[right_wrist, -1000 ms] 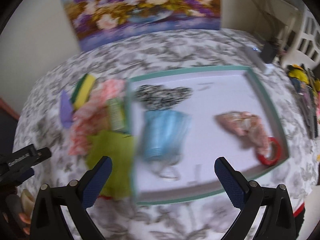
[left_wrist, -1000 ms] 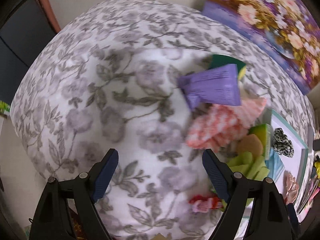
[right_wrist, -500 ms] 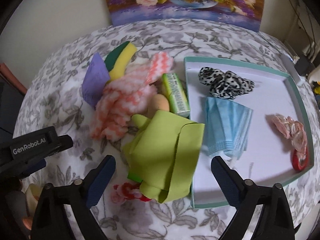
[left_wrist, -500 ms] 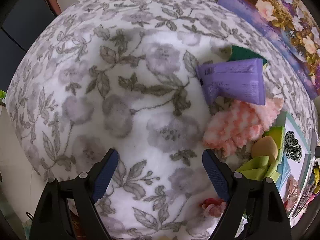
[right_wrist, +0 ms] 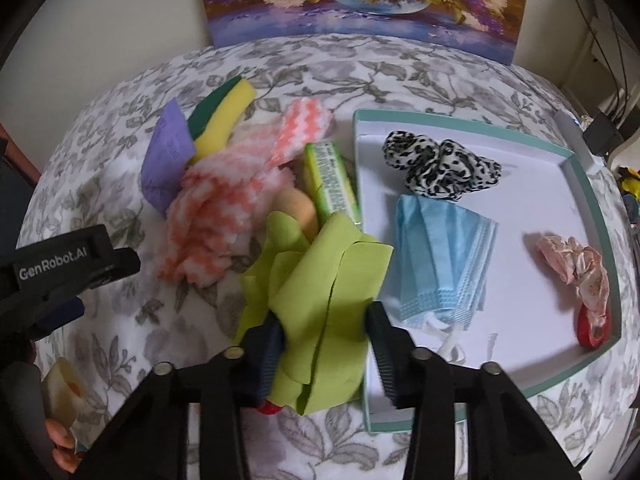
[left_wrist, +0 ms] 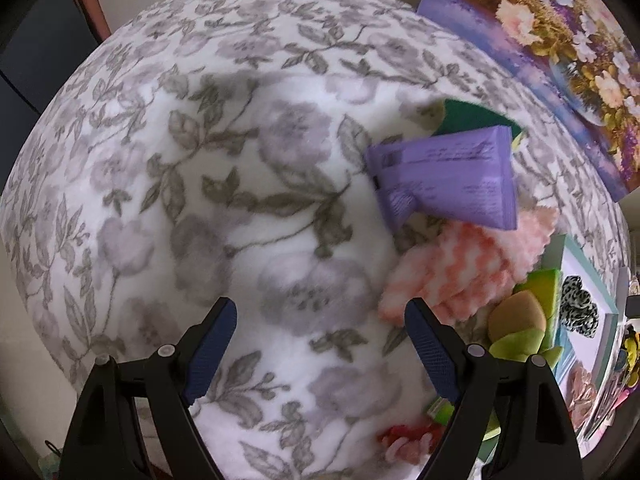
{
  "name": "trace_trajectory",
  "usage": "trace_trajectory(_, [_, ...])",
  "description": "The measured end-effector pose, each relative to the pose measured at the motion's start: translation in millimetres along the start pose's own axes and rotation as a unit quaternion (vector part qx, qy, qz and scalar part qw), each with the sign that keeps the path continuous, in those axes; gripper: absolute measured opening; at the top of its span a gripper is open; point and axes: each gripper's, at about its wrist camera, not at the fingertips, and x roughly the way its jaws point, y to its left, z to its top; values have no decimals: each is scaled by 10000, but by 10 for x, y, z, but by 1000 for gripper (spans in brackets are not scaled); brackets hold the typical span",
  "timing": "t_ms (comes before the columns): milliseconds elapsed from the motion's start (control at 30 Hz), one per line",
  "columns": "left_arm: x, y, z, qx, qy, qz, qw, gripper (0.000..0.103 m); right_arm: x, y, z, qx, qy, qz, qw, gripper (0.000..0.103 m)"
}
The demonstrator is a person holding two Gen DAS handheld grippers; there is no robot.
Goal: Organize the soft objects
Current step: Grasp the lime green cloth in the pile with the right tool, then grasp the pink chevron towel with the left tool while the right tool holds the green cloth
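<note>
Since the frame a sec. ago, the right gripper (right_wrist: 326, 330) has swung off the tray (right_wrist: 576, 168) interior and dropped onto the green cloth (right_wrist: 320, 280); its jaws have just been closing, and the cloth now sits bunched between the pads, which press its folds from both sides, i.e. a grip on the cloth. Key relation: the cloth lies directly at the right claw, its long axis running away from the jaws toward the pile, its near end overlapping the tray's left wall; the tray interior lies immediately right of the cloth, so the likely carry is short, up and over that wall. Right hand is far nearer than left. Left gripper (left_wrist: 320, 348) hangs with jaws wide, nothing between them, over bare floral blanket (left_wrist: 200, 160), left of the pile. Other items, rel. to the tray: green packet (right_wrist: 330, 180) just beside its left wall, touching the cloth's far end; tan sponge (right_wrist: 298, 208) tucked under the cloth edge; pink-white fluffy cloth (right_wrist: 224, 208), purple pouch (right_wrist: 166, 156) and yellow-green sponge (right_wrist: 222, 116) further left. Inside the tray: leopard scrunchie (right_wrist: 440, 164), blue mask (right_wrist: 444, 264), pink scrunchie (right_wrist: 576, 268), red ring (right_wrist: 594, 330). Possible snags (judgement): the tray wall, the mask lying just inside it, and a red-pink item (left_wrist: 408, 442) partly under the cloth's near end.
</note>
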Motion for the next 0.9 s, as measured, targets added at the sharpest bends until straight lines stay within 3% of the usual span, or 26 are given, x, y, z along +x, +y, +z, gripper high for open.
trace_trajectory(167, [48, -146, 82, 113, -5, -279, 9995, 90, -58, -22, 41, -1, -95, 118, 9999, 16])
trace_trajectory(267, [116, -295, 120, 288, 27, -508, 9983, 90, -62, 24, 52, -100, -117, 168, 9997, 15])
trace_trajectory(400, [194, -472, 158, 498, -50, -537, 9973, 88, -23, 26, 71, -141, -65, 199, 9997, 14])
trace_trajectory(467, [235, -518, 183, 501, -88, -658, 9965, 78, -5, -7, 82, -122, -48, 207, 9997, 14])
trace_trajectory(567, [314, -612, 230, 564, -130, -796, 9952, 71, 30, -56, 107, -90, -5, 232, 9997, 14])
trace_trajectory(633, [343, -670, 229, 671, -207, -761, 9946, 69, 57, -79, 124, -77, 30, 248, 9997, 14])
trace_trajectory(700, [370, -757, 234, 828, -324, -679, 9937, 61, 80, -89, 136, -60, 55, 289, 9996, 13])
trace_trajectory(767, [389, -824, 210, 986, -332, -649, 9925, 44, 99, -97, 150, -53, 74, 318, 9995, 14])
trace_trajectory(800, [405, -856, 208, 1039, -319, -652, 9919, 42, 106, -98, 158, -48, 79, 328, 9994, 14])
trace_trajectory(900, [446, -978, 210, 1173, -354, -608, 9906, 22, 120, -108, 170, -18, 90, 378, 9992, 14])
